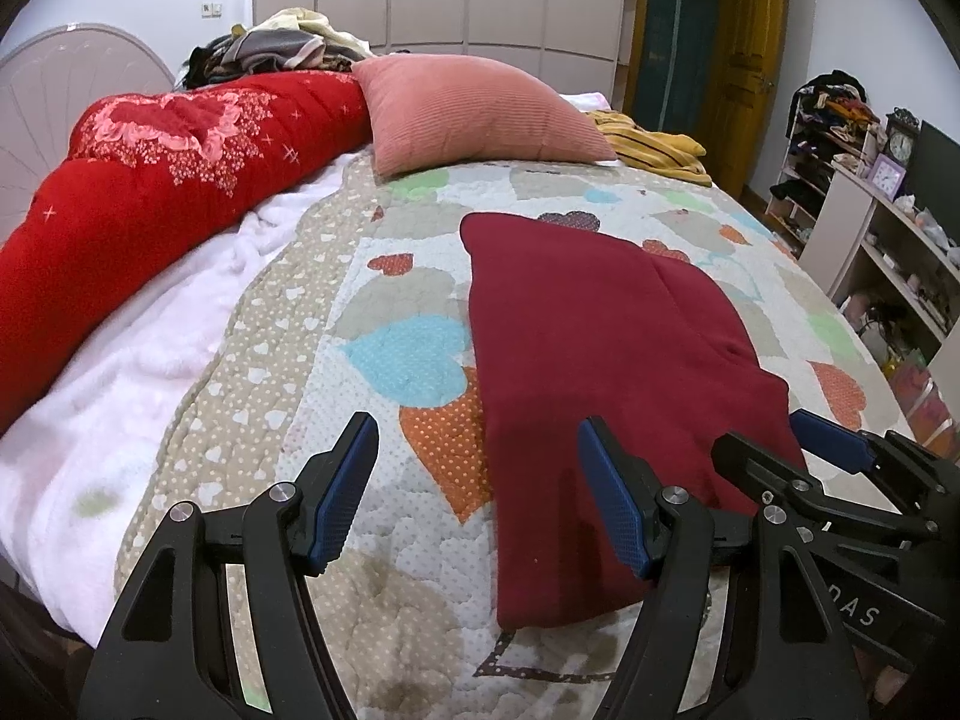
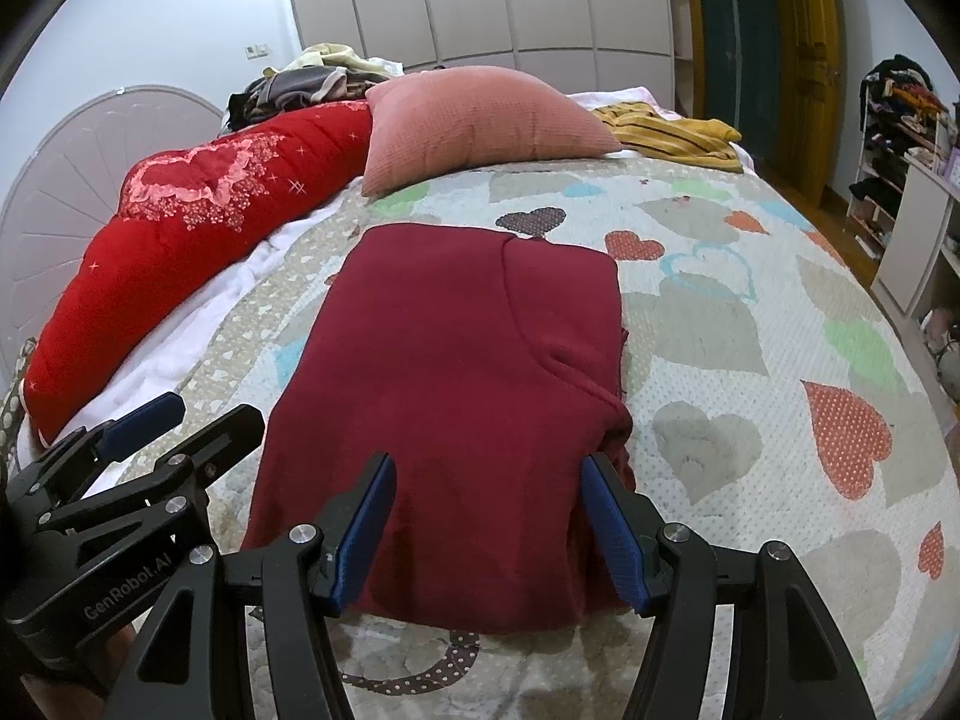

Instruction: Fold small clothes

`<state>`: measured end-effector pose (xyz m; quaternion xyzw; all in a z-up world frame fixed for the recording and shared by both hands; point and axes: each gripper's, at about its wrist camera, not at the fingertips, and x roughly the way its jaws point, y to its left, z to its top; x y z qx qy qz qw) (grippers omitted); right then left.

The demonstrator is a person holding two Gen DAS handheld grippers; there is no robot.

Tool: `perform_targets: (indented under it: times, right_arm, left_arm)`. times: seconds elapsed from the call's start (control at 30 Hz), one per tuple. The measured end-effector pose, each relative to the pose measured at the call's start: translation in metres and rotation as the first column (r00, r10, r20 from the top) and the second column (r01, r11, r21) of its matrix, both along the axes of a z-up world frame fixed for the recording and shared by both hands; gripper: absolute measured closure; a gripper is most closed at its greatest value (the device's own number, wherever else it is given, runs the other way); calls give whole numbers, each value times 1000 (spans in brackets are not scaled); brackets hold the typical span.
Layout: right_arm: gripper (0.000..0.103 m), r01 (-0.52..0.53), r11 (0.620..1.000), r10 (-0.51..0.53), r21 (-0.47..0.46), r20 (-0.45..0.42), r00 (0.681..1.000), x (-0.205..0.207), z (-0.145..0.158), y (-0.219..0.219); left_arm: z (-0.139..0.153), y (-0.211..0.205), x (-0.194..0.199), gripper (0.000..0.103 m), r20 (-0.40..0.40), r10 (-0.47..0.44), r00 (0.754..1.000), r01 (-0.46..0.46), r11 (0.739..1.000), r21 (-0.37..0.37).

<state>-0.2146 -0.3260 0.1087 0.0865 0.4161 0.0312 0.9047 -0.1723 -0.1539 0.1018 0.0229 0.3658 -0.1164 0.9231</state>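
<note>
- Covering nearly every part of both views, a heart-print quilt (image 2: 750, 324) serves as the folding surface, with a white blanket (image 1: 108, 360) along its left edge.
- Curving through the upper left of both frames, a red bolster (image 1: 156, 180) meets a pink pillow (image 2: 480, 126) at upper centre; neither looks part of the job.
- Lying flat at centre frame in the right wrist view, and right of centre in the left wrist view, the maroon garment (image 2: 456, 372) appears already folded into a long narrow panel, a layered edge showing along its right side. By my reading, the side folds are done and at least one end-to-end fold is left.
- Resting at the upper right of the quilt, a yellow striped top (image 2: 672, 135) lies crumpled and apparently unfolded; a heap of clothes (image 1: 282, 48) at the upper left may also be waiting.
- Hovering at lower centre of its own view, the right gripper (image 2: 486, 534) has its fingers wide apart over the garment's near hem, gripping nothing.
- Sitting at the bottom of its view, the left gripper (image 1: 480, 492) is likewise spread wide, one finger over the quilt, the other over the garment's left edge, holding nothing.
</note>
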Motion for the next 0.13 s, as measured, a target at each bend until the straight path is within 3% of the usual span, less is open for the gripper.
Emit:
perform_targets:
  times: [0.13]
  right_arm:
    - [41,-1,1000,1,-1,-7,1000,2,-3,-1]
  left_arm:
    - [-2,2,4,33,-7,-10,1000,10,1000,-3]
